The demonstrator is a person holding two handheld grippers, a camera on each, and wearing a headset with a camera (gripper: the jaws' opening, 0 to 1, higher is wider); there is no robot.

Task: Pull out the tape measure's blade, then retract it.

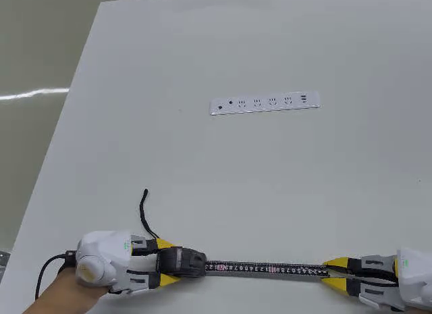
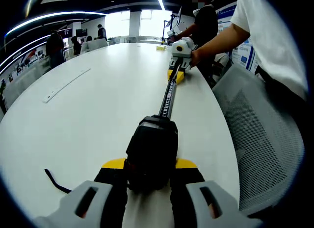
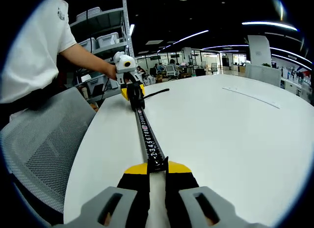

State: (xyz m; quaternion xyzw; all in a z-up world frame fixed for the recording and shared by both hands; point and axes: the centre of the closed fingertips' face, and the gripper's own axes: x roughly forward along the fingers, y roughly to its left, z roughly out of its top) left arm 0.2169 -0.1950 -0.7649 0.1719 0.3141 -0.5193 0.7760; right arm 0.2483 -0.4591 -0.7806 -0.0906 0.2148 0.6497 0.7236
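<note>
**On the bench [image 1: 270, 44], the blade [image 1: 266, 269] is out**

The white bench carries a white power strip [image 1: 264, 102], well apart from my work. My left tool [image 1: 167, 262] is clamped on the black tape measure case [image 1: 182, 261] near the bench's front edge. My right tool [image 1: 332, 273] pinches the blade's free end, and the blade lies flat between them. A black strap [image 1: 144, 213] trails from the case.

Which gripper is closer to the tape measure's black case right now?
Left. The left gripper has its fingers shut on the case. The right gripper pinches the tip of the blade, the whole drawn-out length away.
</note>
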